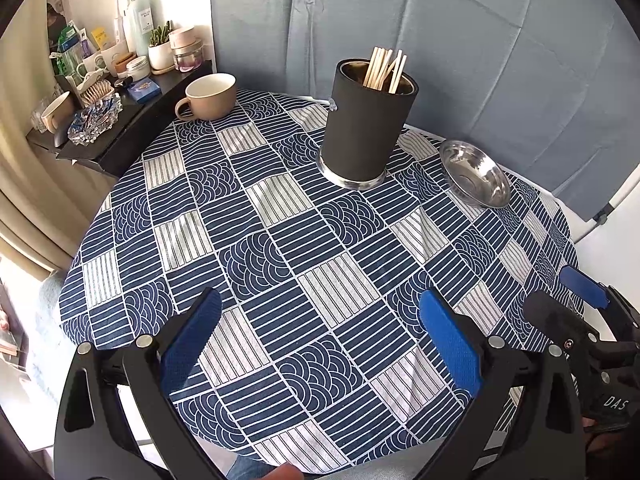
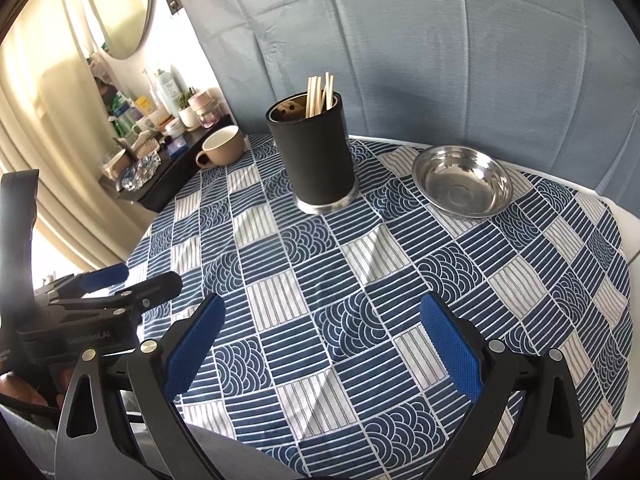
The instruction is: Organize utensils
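Wooden chopsticks [image 1: 385, 69] stand upright in a black cylindrical holder [image 1: 366, 124] toward the far side of a round table [image 1: 280, 248] draped in a blue-and-white patterned cloth, with an empty steel dish [image 1: 476, 174] near the holder on its right and a beige mug [image 1: 208, 96] at the far left edge. Over the near edge, the left gripper [image 1: 320, 320] and right gripper [image 2: 322, 322] hover side by side, jaws spread wide, holding nothing.
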